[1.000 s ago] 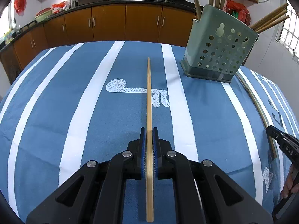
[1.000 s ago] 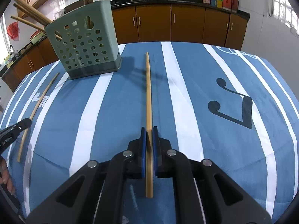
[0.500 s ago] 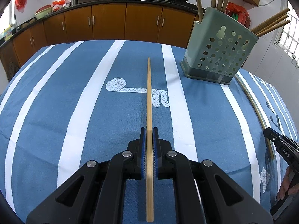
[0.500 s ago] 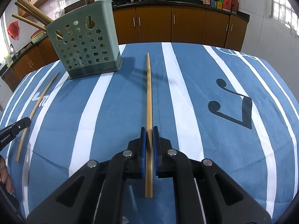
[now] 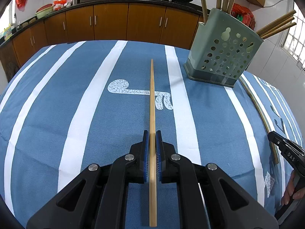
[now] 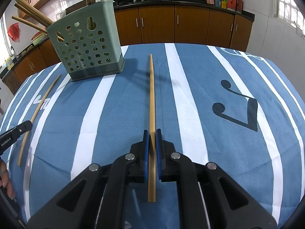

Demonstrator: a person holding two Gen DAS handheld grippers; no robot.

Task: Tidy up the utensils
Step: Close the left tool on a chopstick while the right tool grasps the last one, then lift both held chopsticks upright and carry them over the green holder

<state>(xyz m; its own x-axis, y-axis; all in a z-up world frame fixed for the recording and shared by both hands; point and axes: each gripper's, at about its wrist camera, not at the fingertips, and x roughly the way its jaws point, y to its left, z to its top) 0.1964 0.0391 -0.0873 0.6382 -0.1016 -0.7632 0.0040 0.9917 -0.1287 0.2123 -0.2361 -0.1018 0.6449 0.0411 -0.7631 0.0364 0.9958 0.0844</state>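
Transport is the step I judge to be in hand: each tool has a chopstick and neither stick is in the holder yet. My left gripper point(image 5: 152, 139) is clamped on a bamboo chopstick point(image 5: 152, 99), blue pads pressed to both its sides, the tip reaching out over the striped blue tablecloth point(image 5: 57, 99). My right gripper point(image 6: 152, 138) is closed the same way on a second chopstick point(image 6: 152, 95). In the left wrist view the right tool shows at the right edge, over what I take to be that second stick on the cloth; in the right wrist view the left tool shows at the left edge over its own stick.

The green perforated holder point(image 5: 223, 55) stands upright on the cloth ahead, to the right of the left stick and to the left of the right one, well apart from both tips. Several chopsticks already stand or lean in it.

The next move, as I see it, calls for lifting one stick clear, tipping it towards upright, lining its tip over the open top, then letting go. One at a time seems wise, so the tools do not collide above the holder.

Writing: "DAS" on the right tool in the left view; "GenRobot.AI" on the left tool in the right view, small but legible. The jars and boxes on the counter carry labels too small to read.
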